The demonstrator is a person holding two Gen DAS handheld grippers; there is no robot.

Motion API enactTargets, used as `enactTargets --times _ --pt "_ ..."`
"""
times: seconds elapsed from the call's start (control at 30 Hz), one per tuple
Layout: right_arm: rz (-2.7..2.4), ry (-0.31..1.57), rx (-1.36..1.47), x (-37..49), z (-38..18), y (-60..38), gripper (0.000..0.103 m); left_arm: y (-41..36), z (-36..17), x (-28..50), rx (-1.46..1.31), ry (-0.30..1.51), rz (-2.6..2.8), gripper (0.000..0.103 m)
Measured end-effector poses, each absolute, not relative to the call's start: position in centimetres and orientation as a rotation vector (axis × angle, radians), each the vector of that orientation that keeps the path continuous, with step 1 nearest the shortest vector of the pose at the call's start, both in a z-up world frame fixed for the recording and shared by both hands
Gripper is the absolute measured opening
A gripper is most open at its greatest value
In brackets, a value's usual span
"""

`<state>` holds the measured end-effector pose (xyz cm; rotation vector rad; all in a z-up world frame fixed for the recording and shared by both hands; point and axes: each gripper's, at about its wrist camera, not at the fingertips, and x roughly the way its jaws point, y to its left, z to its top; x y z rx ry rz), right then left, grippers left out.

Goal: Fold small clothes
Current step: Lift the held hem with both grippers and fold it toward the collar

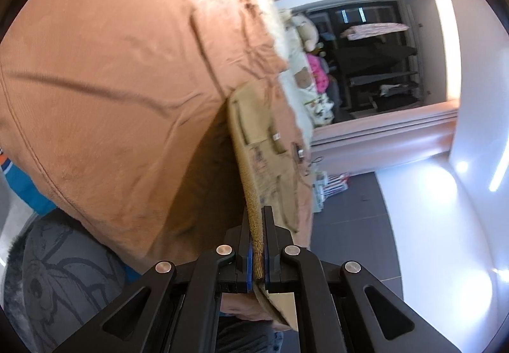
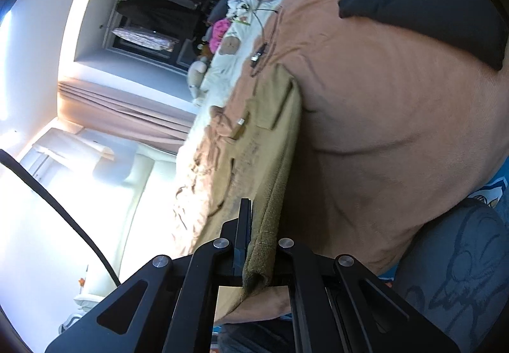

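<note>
Both grippers pinch the tan garment (image 1: pixel 270 143): left gripper (image 1: pixel 258 245) and right gripper (image 2: pixel 259 245) are each clamped on an edge, lifted above the orange bedspread (image 1: pixel 111 82) (pockets showing). Equal tension should keep the fold square.

Tan ribbed garment (image 1: pixel 267 143), stretched taut, edge-on, over orange bedding

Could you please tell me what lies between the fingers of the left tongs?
The tan garment's ribbed edge is pinched between the left tongs, which shows in the left wrist view.
</note>
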<state>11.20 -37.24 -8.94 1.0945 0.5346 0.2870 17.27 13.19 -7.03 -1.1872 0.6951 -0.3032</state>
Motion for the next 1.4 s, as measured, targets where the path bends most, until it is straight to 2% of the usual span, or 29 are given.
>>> enactTargets --times 0.33,0.77,1.13,1.4 --pt "0.327 0.484 1.134 6.6 -7.7 -38.7 0.000 13.5 -2.0 12.9 -1.199 0.638 -0.272 0.004" --pt "0.341 0.457 1.159 3.4 -8.0 -38.7 0.000 13.7 0.8 6.9 -1.199 0.588 -0.284 0.004" --pt "0.329 0.469 1.180 4.2 -8.8 -39.6 0.000 14.1 -0.9 5.7 -1.226 0.593 -0.273 0.004" --pt "0.334 0.505 1.191 7.2 -10.1 -40.5 0.000 13.2 -1.1 9.3 -1.206 0.632 -0.264 0.004"
